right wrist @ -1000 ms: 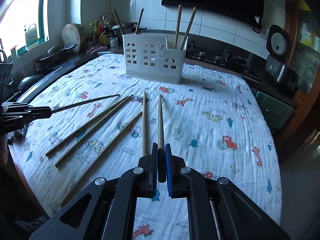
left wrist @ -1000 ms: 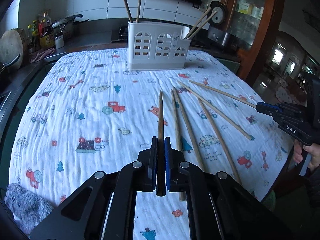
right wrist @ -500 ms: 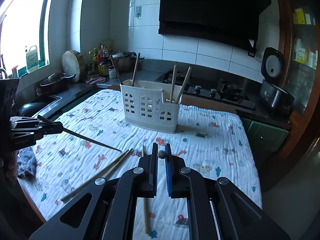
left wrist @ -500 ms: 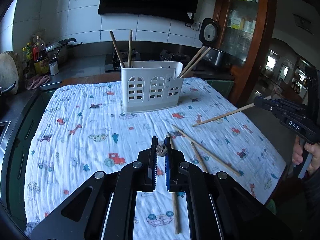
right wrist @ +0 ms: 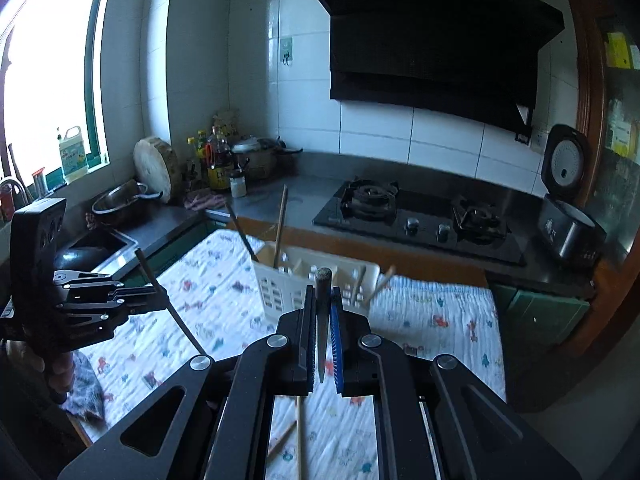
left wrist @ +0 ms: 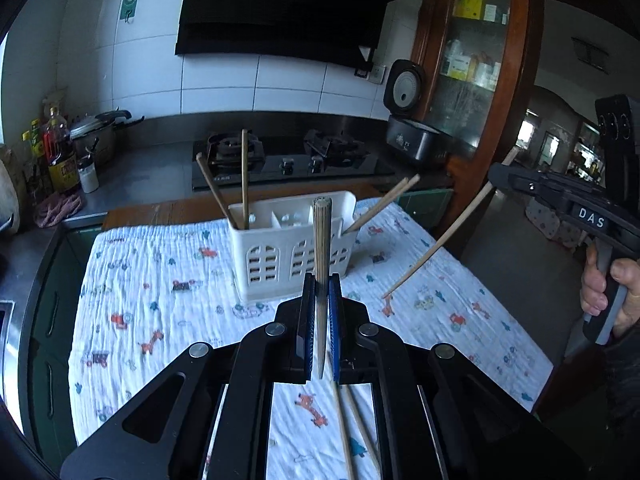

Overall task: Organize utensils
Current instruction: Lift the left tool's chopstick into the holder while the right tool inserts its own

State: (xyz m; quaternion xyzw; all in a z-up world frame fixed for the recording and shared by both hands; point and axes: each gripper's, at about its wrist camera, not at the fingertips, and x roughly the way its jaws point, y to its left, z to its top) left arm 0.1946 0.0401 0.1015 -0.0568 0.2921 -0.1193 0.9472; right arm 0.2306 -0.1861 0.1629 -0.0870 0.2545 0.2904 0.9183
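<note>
The left gripper [left wrist: 320, 300] has its fingers [left wrist: 306, 320] clamped on a wooden chopstick [left wrist: 321, 248], pinched low on the shaft so the blunt end stands up ahead of the fingertips and the thin tip pokes back between the pads. The right gripper [right wrist: 322, 312] holds a second chopstick [right wrist: 322, 292] the same way, its fingers [right wrist: 308, 332] pressed against the stick's sides. Seen from the left wrist, that right-hand chopstick [left wrist: 436, 244] slants down toward the patterned cloth [left wrist: 160, 280], gripped near its upper end; from the right wrist, the left one [right wrist: 168, 300] likewise hangs tip-down from its gripper. Holding near one end probably leaves a long free length to steer into a slot.

Straight ahead of both sets of fingers sits the white slotted utensil holder [left wrist: 280, 256], on the cloth-covered counter [left wrist: 132, 212]. It already has two chopsticks [left wrist: 244, 176] leaning in its left compartment and two more [left wrist: 384, 200] angled out of its right end, so the middle sections look free. Below and behind the left fingertips, two loose chopsticks [left wrist: 348, 432] lie on the cloth, waiting their turn; the right wrist view shows loose sticks [right wrist: 298, 432] under its fingers too.

Both sticks look poised above the holder's height, which suits dropping them in from above.
</note>
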